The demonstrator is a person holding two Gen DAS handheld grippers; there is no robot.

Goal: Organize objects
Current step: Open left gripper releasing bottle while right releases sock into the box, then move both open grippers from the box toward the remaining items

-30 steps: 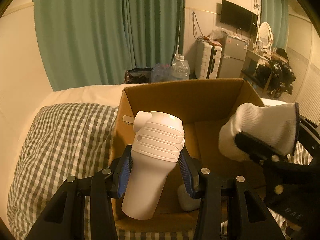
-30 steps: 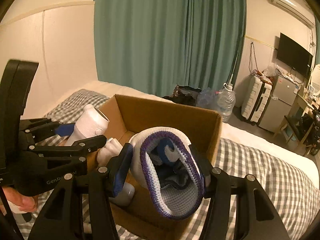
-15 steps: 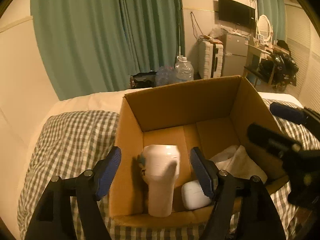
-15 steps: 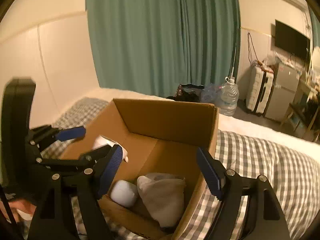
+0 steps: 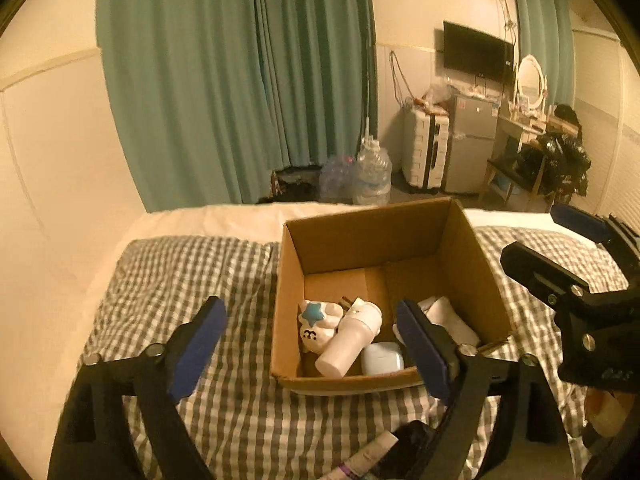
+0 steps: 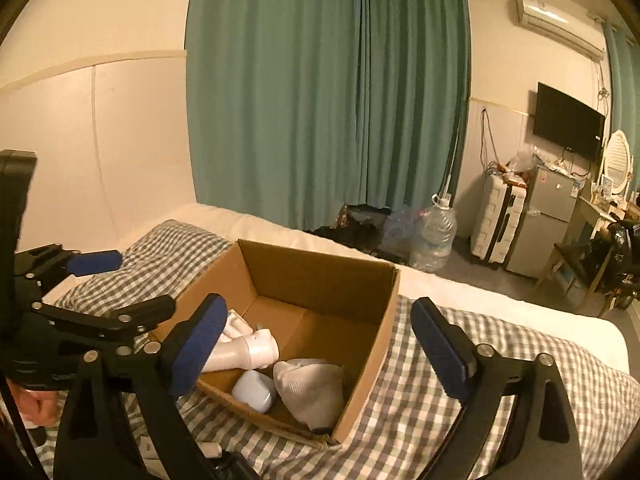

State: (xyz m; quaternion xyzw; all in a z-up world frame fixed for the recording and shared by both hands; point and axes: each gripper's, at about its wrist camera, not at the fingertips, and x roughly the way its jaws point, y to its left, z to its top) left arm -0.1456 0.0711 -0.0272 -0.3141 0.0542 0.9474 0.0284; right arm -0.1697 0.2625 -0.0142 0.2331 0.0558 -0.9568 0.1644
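An open cardboard box (image 5: pixel 472 248) (image 6: pixel 376 344) stands on the checked bed. Inside lie a white bottle-shaped device (image 5: pixel 348 340) (image 6: pixel 248 350), a white toy with a blue star (image 5: pixel 316 322), a small white case (image 5: pixel 382 358) (image 6: pixel 254 392) and a white sock (image 5: pixel 448 318) (image 6: pixel 312 386). My left gripper (image 5: pixel 310 346) is open and empty, held back above the box's near edge. My right gripper (image 6: pixel 320 346) is open and empty, also held above the box. Each gripper shows in the other's view, the right one at the right edge (image 5: pixel 572 280) and the left one at the left edge (image 6: pixel 92 284).
The checked blanket (image 5: pixel 192 272) covers the bed around the box. A few small items (image 5: pixel 372 456) lie on it at the near edge. Beyond the bed are green curtains (image 5: pixel 240 80), a water jug (image 5: pixel 372 178), a suitcase and a small fridge.
Both grippers opened. The white device and the sock dropped into the box. Both grippers then pulled back and up, away from the box.
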